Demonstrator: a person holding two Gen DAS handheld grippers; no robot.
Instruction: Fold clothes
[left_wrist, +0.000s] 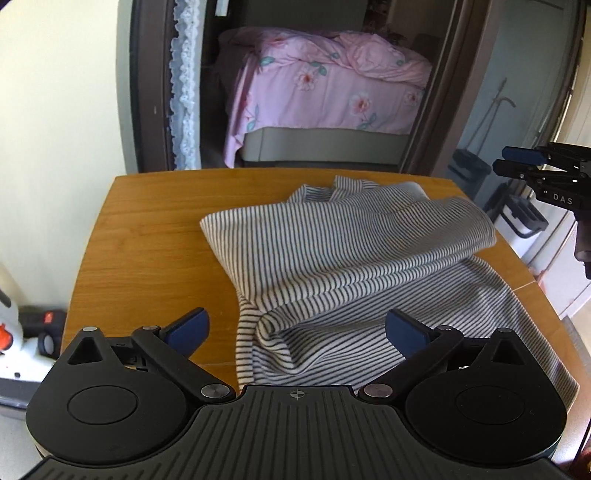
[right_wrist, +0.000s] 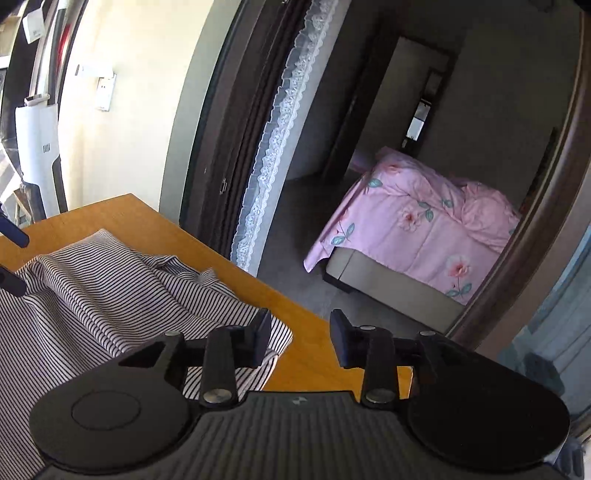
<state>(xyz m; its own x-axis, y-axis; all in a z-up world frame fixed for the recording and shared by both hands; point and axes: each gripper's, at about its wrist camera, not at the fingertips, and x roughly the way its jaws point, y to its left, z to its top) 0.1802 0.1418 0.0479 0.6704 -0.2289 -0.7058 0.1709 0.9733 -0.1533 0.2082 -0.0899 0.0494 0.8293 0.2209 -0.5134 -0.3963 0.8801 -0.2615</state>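
The striped garment (left_wrist: 354, 266) lies loosely doubled on the tabletop (left_wrist: 147, 236), one flap over its far part. Left tool (left_wrist: 295, 328) hovers spread wide above the near hem, probably to pinch it; right tool (right_wrist: 300, 338) gapes empty at the far right edge.

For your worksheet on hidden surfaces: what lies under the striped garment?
Under the striped garment lies the wooden table, bare along its left and far edges. Whatever sits beneath the crumpled cloth itself, or between its folds, is covered and cannot be seen.

White letters "DAS" stand on the right hand-held gripper (left_wrist: 517, 162).
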